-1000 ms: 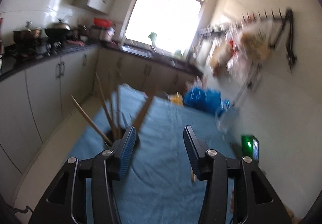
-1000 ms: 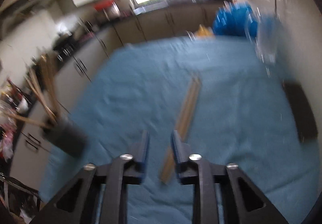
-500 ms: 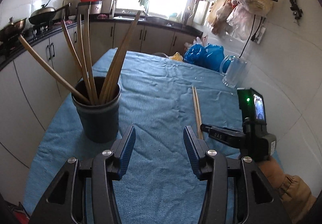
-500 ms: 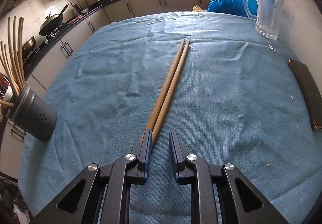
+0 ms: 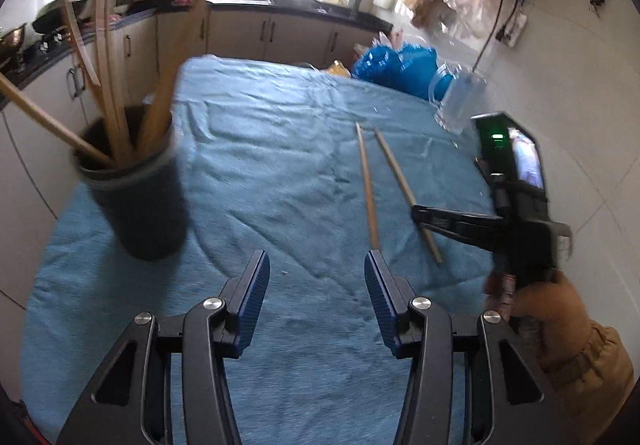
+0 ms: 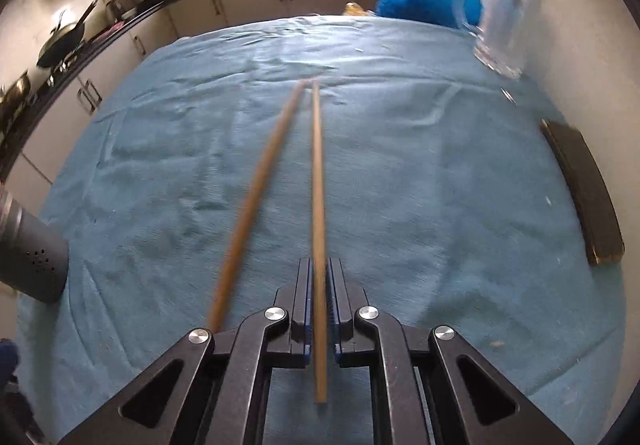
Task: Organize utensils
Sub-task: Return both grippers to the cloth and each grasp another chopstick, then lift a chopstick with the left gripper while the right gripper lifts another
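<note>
Two long wooden chopsticks lie on the blue cloth [image 6: 440, 205]. My right gripper [image 6: 319, 265] is shut on the right chopstick [image 6: 317, 173], near its near end, pads pressed on both sides. The other chopstick [image 6: 260, 185] lies loose just to its left, angled away. In the left wrist view the right gripper [image 5: 416, 213] pinches the held chopstick [image 5: 400, 181], with the loose chopstick [image 5: 368, 185] beside it. A dark grey holder [image 5: 140, 205] with several wooden utensils [image 5: 108, 85] stands at the left. My left gripper [image 5: 316, 273] hovers open over the cloth, nothing between its fingers.
A glass mug [image 6: 504, 33] and a blue plastic bag [image 6: 424, 1] sit at the table's far right. A flat dark object [image 6: 584, 197] lies along the right edge by the wall. The holder [image 6: 32, 265] is near the left edge. A sleeved hand [image 5: 580, 345] holds the right gripper.
My right gripper has shut on one chopstick and the pair has spread apart. The left gripper has dropped lower and tilted down over the cloth, still open.
</note>
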`<act>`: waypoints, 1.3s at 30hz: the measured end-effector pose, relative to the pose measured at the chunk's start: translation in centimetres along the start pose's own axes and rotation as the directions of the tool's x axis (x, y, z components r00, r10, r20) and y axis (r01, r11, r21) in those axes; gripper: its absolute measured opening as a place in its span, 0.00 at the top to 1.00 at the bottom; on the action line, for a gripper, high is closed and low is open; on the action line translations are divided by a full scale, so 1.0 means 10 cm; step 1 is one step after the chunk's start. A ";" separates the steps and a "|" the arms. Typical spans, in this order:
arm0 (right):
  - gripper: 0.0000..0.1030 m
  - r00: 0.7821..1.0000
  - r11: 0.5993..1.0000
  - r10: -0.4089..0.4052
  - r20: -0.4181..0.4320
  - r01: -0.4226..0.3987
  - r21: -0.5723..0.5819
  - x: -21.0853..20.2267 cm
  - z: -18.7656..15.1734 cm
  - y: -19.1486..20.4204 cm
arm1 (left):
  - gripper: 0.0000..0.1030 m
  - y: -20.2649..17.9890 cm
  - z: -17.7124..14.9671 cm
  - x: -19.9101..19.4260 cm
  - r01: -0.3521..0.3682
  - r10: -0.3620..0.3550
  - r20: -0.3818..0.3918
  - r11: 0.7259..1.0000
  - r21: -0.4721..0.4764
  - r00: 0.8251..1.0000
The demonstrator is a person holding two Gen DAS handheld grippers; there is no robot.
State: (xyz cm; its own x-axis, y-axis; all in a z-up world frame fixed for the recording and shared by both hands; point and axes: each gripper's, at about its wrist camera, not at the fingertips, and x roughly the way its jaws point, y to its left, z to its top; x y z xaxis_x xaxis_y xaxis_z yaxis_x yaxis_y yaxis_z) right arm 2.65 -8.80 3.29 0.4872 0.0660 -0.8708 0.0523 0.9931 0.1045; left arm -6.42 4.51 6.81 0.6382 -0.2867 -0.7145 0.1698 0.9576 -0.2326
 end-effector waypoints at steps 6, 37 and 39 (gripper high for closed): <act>0.93 1.000 0.999 -0.006 -0.011 0.007 0.043 -0.20 -0.23 -0.47 | 0.54 -0.22 0.08 0.40 0.002 0.000 -0.069 1.000 0.016 0.998; 0.92 0.987 0.986 0.139 -0.084 -0.130 0.101 -0.58 -0.85 -0.77 | 0.94 -0.35 -0.40 0.53 0.093 -0.101 -0.357 0.995 -0.039 0.929; 0.92 0.985 0.986 0.144 -0.093 -0.135 0.095 -0.68 -0.99 -0.79 | 0.93 -0.32 -0.53 0.38 0.115 -0.123 -0.363 0.992 -0.043 0.924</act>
State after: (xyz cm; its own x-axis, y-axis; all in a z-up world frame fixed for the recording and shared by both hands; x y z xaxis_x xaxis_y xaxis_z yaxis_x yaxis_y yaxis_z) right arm -9.68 -16.15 3.64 0.4060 0.2168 -0.8878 0.0685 0.9615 0.2661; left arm -8.57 0.21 1.35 0.2960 -0.3924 -0.8709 0.2092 0.9162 -0.3417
